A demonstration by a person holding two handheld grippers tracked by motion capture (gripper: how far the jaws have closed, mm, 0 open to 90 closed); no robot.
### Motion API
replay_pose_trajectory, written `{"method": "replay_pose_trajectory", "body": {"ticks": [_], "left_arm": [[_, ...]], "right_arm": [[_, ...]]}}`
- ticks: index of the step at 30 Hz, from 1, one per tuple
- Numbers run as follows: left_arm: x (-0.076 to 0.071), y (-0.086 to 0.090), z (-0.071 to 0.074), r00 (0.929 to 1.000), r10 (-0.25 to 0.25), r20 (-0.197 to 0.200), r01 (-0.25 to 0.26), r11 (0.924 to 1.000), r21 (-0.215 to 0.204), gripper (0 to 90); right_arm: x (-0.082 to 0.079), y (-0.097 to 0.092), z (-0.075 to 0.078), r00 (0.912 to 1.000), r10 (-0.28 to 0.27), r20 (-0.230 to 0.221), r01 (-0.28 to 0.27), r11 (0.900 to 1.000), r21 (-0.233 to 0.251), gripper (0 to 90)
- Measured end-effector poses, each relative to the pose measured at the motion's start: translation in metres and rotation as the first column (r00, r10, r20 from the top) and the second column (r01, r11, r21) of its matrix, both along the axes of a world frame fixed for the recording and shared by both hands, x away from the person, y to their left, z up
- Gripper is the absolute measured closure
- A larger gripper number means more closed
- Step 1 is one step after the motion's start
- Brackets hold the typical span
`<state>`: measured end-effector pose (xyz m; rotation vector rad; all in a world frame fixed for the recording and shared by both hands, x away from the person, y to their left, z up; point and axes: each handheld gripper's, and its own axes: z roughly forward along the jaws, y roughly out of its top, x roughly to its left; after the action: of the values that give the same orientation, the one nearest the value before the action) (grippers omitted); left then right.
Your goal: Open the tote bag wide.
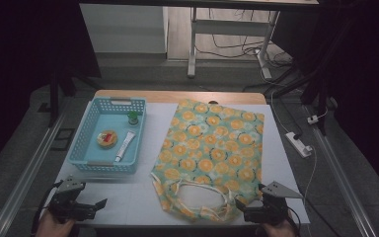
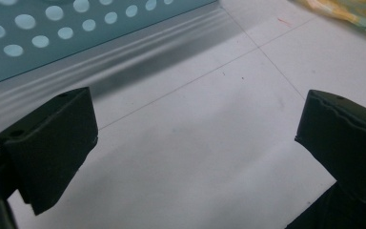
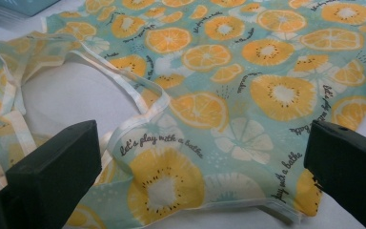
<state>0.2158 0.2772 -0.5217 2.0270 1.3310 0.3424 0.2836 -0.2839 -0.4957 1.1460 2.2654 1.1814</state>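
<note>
The right gripper (image 1: 241, 210) sits at the table's near edge, its jaws spread wide with nothing clamped between them. In the right gripper view (image 3: 200, 162) the jaws frame the near corner of the bag (image 3: 228, 90), which lies flat just ahead of them, not pinched. The bag (image 1: 212, 148) is a teal cloth printed with orange slices; its pale handles (image 1: 197, 195) loop at the end nearest this gripper, touching the table (image 1: 128, 197).

The left gripper (image 1: 98, 205) is well to the left of the bag, also at the near edge, jaws standing wide apart and holding nothing. In the left gripper view (image 2: 195, 143) bare white table (image 2: 195, 119) lies between them, with the basket's wall (image 2: 52, 28) beyond.

The blue basket (image 1: 86, 148) stands just left of the bag, apart from it. Inside it lie a white tube (image 1: 125, 146), a round yellow tin (image 1: 107, 138) and a small green item (image 1: 133, 117) at the far end.
</note>
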Motion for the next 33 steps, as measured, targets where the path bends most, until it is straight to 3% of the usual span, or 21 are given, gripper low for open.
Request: {"method": "replay_pose_trajectory", "body": {"ticks": [17, 33], "left_arm": [[0.0, -0.003, -0.001, 0.9996, -0.026, -0.006, 0.026, 0.9994, 0.022, 0.5], [0.0, -0.001, -0.001, 0.9997, -0.021, -0.01, 0.021, 0.9997, 0.007, 0.4]], "right_arm": [[0.002, 0.002, -0.001, 0.9995, 0.03, -0.012, -0.03, 0.9995, -0.005, 0.0], [0.001, 0.011, 0.004, 0.9965, 0.083, -0.002, -0.083, 0.9957, -0.039, 0.0]]}}
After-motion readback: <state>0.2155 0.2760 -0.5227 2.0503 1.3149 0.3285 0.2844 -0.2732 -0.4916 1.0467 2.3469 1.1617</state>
